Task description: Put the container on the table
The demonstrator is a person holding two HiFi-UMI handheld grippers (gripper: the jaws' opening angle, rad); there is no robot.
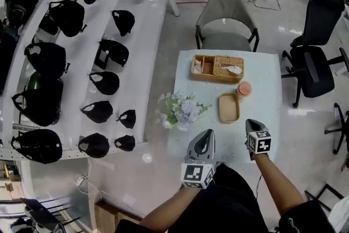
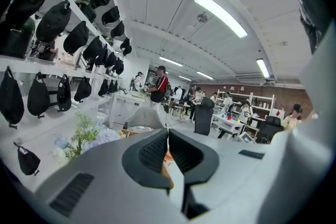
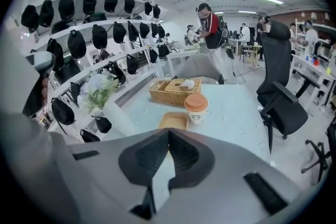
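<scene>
Left tongs [image 1: 206,135], right tongs [image 1: 252,124] closed, nothing held. Container [image 1: 229,108] seen mid bench [image 1: 267,90], ahead of nearer right tongs, long axis pointing away.

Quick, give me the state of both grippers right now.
Left gripper: shut, jaws tip to tip, nothing between them.
Right gripper: shut, nothing held either.

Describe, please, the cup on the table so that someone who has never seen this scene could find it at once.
Start from the pale table in front of the grey chair. A wicker basket lies at its far edge, and the cup stands just on the near side of the basket's right end, next to the wooden tray. It is the only upright thing with a round orange lid.
</scene>
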